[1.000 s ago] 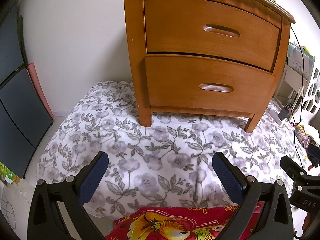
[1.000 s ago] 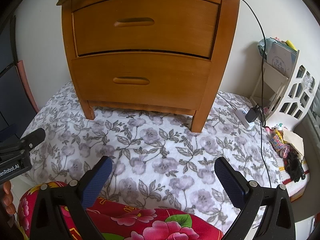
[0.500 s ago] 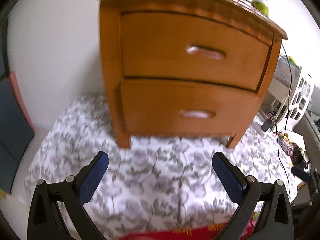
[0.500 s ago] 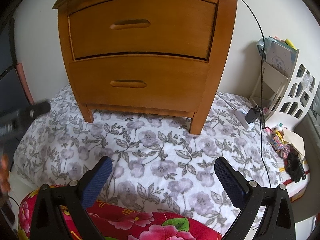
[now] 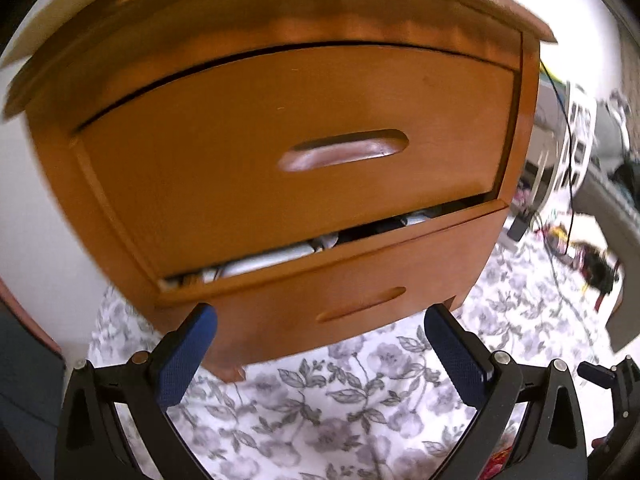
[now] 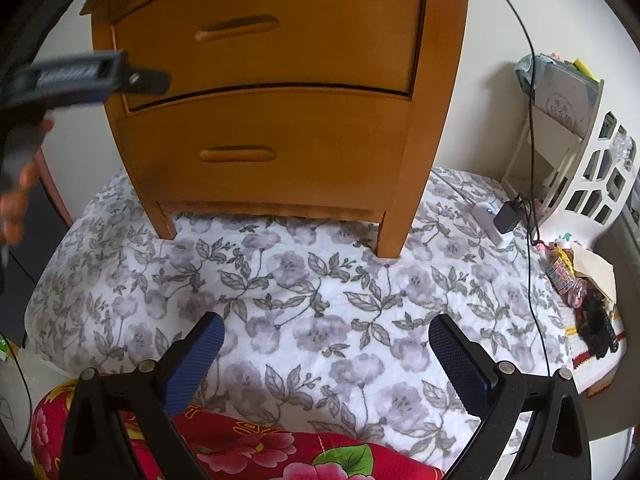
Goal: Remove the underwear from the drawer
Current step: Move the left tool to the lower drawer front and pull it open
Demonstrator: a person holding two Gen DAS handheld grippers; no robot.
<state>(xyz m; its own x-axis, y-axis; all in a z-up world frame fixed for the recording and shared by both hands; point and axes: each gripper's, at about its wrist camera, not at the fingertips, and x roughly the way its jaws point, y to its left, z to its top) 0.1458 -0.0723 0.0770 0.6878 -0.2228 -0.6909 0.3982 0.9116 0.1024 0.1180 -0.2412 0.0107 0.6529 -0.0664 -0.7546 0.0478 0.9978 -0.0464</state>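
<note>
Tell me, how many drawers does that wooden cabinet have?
2. The top drawer sits above the bottom drawer, each with a carved handle slot. None seem hidden.

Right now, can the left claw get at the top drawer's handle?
Probably yes: the left claw is open and empty, close in front of the nightstand, and nothing sits between it and the top drawer's handle, just above it.
</note>
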